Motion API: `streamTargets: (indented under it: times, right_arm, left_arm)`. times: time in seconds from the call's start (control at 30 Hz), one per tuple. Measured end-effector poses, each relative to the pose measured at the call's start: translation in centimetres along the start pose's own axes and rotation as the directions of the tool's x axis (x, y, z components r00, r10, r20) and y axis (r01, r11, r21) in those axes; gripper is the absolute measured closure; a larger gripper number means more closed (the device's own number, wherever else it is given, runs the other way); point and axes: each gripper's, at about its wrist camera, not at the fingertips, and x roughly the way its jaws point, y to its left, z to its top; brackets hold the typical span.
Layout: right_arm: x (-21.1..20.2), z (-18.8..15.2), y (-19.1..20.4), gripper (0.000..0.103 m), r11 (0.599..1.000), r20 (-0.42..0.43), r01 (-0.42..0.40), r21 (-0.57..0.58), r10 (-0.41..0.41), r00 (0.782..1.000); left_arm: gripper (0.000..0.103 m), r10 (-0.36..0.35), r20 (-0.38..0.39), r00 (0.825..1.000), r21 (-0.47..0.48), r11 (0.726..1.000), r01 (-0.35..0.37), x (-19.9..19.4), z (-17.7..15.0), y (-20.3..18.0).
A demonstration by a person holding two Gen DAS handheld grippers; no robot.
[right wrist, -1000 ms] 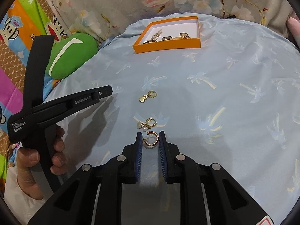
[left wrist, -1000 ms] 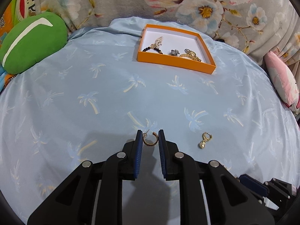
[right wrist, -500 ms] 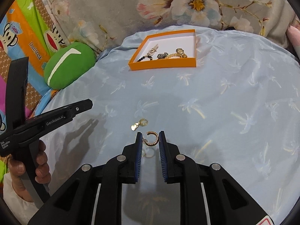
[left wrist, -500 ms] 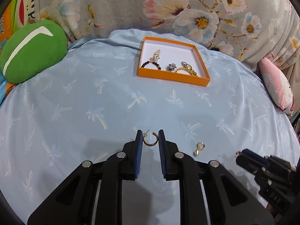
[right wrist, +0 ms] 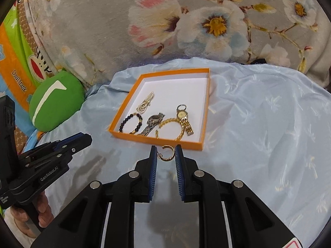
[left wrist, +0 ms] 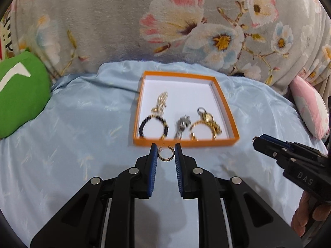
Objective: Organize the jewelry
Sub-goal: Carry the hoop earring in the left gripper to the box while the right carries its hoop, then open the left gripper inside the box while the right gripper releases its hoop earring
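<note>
Left gripper (left wrist: 165, 154) pinches a small gold open-hoop earring (left wrist: 165, 155); right gripper (right wrist: 165, 154) pinches a matching gold hoop earring (right wrist: 167, 154). Both hover just short of the near rim of the shallow orange cardboard tray (left wrist: 225, 103) on the pale blue bedspread (left wrist: 82, 124). Carry past the rim, lower over bare white floor, release gently, clear of the black bead bracelet (left wrist: 153, 127).
</note>
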Motion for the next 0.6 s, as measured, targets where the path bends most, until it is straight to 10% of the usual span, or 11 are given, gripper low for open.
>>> streamTargets:
  times: [0.6]
  right_arm:
    - [11.7,8.3,-2.7,0.086,0.997,0.009,0.072,-0.005,-0.071,0.997]
  left_arm:
    - [0.087,0.049,0.003,0.999,0.008,0.999,-0.049,12.9,7.6,-0.8]
